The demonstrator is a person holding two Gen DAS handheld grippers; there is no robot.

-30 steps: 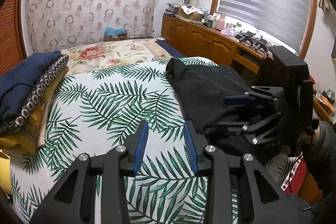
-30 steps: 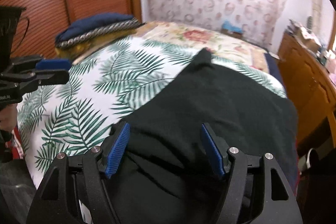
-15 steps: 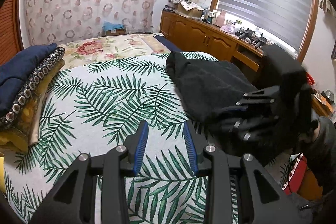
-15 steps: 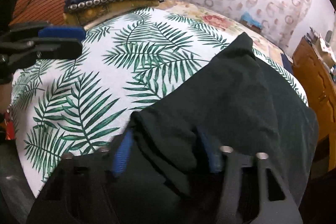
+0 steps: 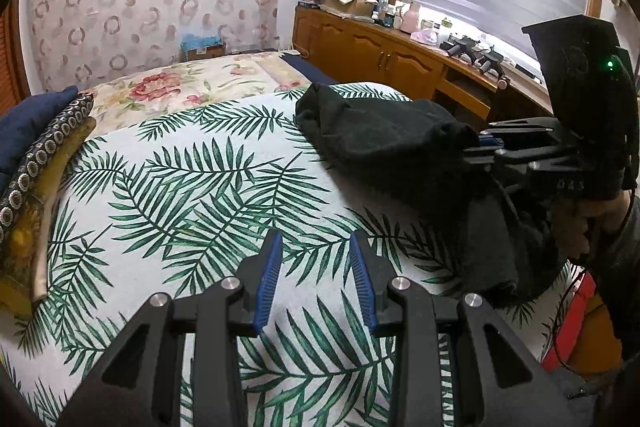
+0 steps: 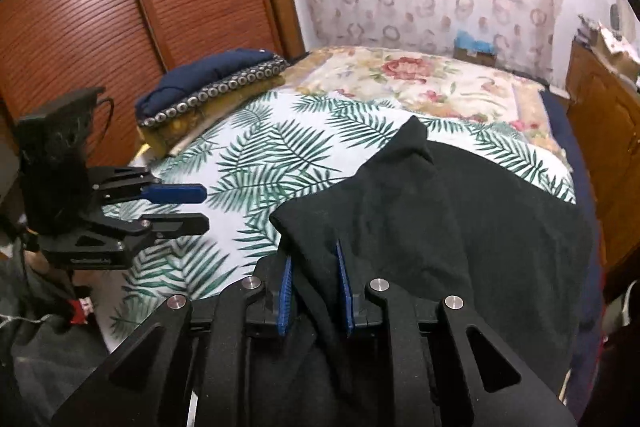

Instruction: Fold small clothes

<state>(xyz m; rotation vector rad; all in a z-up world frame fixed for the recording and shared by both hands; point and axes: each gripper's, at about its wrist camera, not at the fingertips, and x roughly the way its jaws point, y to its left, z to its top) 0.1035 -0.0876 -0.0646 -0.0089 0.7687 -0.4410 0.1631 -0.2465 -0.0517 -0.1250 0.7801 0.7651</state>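
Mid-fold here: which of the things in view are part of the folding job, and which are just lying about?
Part of the job:
- black garment, bunched on the palm-leaf bedspread
- right gripper, just closed on a fold of it
- left gripper, open over the bedspread, holding nothing

Lying about:
- navy pillow stack
- cluttered wooden sideboard
- floral quilt

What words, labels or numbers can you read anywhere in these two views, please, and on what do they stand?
"BAS": pale raised letters on the black body of the right gripper, cut off by the edge.
Pale lettering on the left gripper frame: too blurred to read.
Items on the wooden sideboard: too small to read.
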